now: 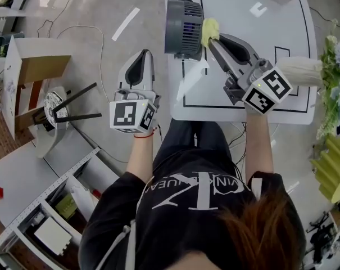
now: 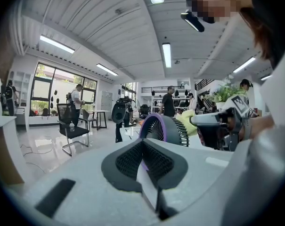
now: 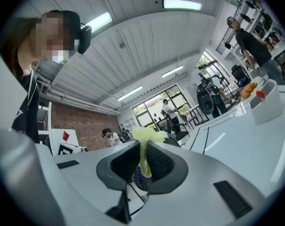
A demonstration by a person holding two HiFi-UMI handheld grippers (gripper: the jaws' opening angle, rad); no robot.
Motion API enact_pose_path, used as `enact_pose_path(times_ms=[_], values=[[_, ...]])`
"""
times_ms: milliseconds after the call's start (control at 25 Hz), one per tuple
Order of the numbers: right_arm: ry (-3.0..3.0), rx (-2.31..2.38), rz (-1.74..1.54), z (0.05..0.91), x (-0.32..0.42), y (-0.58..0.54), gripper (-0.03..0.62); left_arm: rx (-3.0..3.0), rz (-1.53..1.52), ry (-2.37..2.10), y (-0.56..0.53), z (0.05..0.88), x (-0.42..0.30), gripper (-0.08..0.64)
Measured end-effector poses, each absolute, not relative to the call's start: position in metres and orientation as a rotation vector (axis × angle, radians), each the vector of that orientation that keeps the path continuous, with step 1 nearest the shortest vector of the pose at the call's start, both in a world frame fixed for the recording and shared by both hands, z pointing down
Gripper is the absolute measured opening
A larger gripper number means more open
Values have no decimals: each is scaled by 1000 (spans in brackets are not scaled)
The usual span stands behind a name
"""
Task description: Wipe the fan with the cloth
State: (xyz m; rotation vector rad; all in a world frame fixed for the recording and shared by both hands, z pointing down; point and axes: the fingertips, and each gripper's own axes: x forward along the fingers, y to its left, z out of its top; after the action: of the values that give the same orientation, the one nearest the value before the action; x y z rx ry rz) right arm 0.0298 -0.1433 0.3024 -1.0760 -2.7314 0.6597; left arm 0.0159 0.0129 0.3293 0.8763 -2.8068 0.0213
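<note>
- Yellow cloth (image 1: 210, 30) is pinched in the right gripper (image 1: 210, 40), jaws clamped hard on it; the wad sits right up against the side of the fan (image 1: 184, 20)
- the fan stands near the left edge of the white table (image 1: 243, 4); dark housing, purple inside
- left gripper (image 1: 144, 55) hangs out over the floor, jaws closed on nothing, well apart from the fan
- my worry: nothing's bracing the fan, so a firm wipe from the right could shove it toward that edge or tip it; also the cloth looks thinly held, so it might snag on the grille and pull free
</note>
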Motion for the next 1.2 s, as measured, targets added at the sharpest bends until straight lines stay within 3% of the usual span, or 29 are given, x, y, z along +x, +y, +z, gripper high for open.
enact_pose_path(times_ms=[640,1200], values=[[-2847,-1115,508,254,38,-143,42,810,26,-2873,30,307,34,8],[-2841,-952,445,265,-57,-146,43,967,-33,-2785,7,326,-73,8]])
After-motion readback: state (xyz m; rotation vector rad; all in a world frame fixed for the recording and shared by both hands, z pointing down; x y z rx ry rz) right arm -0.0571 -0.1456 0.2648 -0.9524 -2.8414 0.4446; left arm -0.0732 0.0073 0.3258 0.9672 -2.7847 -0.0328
